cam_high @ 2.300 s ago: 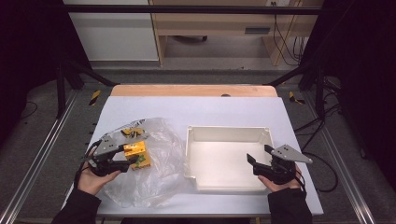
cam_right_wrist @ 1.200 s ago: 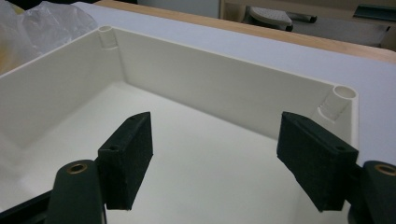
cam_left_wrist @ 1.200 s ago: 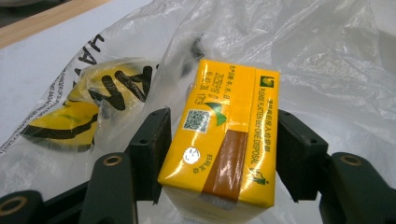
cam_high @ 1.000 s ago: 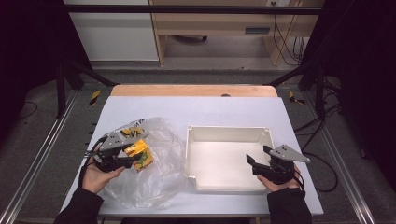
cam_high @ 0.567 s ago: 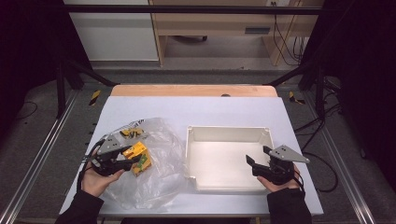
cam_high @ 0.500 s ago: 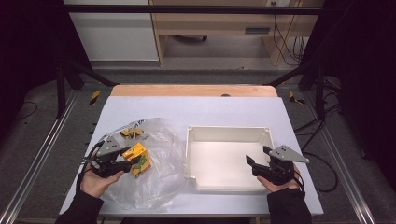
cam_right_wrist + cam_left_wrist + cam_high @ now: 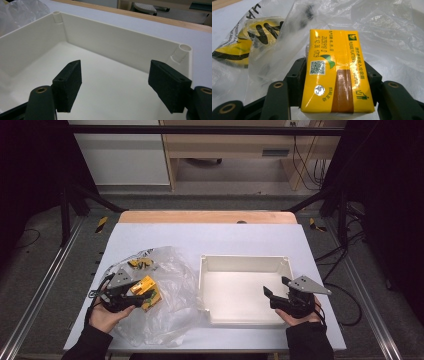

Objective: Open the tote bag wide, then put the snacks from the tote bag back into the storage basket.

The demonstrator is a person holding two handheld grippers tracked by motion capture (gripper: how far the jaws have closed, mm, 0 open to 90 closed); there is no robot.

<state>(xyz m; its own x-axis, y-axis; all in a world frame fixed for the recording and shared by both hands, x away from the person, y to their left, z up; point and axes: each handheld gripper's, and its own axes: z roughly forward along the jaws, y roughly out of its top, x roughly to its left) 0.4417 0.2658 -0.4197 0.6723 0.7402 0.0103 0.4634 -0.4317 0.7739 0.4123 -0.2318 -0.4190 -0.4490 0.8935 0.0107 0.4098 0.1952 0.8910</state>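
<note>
Left gripper [image 7: 131,292]: at the left of the table [image 7: 210,237], over the clear plastic bag [image 7: 170,290]. In the left gripper view its two black jaws press on both sides of a yellow carton [image 7: 335,75]; they eased a touch wider within the last half second, with the carton still between them.

Yellow carton [image 7: 146,287]: clamped in the left jaws, lying on the crumpled bag, its printed face with a QR code, a green mark and a brown stripe turned to the camera. It sits about where it did a second ago; against the oldest frame it and the gripper have edged slightly toward the table's near edge.

Plastic bag: spread over the left part of the table, transparent, with black print. A yellow-and-black item [image 7: 141,264] lies inside it, just beyond the gripper. The bag's outline matches the earlier frames.

White tray [image 7: 245,265]: right of centre on the table, beside the bag, its floor bare. It has not shifted.

Right gripper [image 7: 280,297]: at the tray's near right corner, held by a hand [image 7: 300,315]. Its jaws stand wide apart with nothing between them, pointed over the tray floor. Same place and same spread as in every earlier frame.
</note>
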